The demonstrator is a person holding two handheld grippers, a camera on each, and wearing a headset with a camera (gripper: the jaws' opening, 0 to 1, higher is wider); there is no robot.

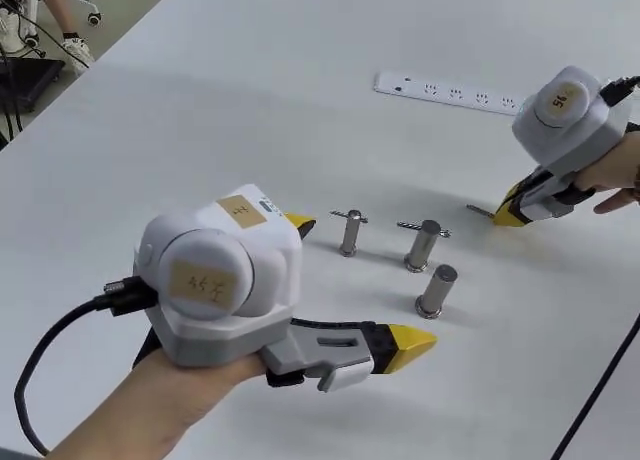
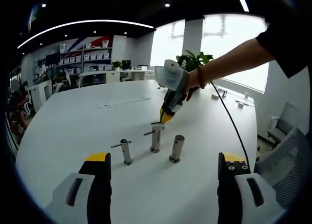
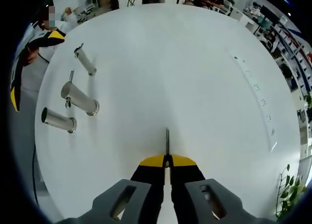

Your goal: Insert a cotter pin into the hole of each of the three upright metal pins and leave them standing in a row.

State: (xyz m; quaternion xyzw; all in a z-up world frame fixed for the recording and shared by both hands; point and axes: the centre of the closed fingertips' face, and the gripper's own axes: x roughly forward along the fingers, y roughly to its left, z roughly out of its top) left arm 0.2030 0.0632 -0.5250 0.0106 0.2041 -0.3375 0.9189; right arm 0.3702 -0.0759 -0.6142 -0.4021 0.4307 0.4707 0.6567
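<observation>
Going left to right: left gripper (image 1: 365,282) jaws wide apart, holding nothing; three metal pins (image 1: 423,245) standing between the grippers, nearest one bare; right gripper (image 1: 508,217) clamped on a cotter pin (image 1: 480,210). Light, skinny, probably slippery wire, so I'd hold it near its head.

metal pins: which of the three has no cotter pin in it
The bare pin closest to the camera in the head view; the middle pin and far pin each have a cotter pin through the top.
</observation>
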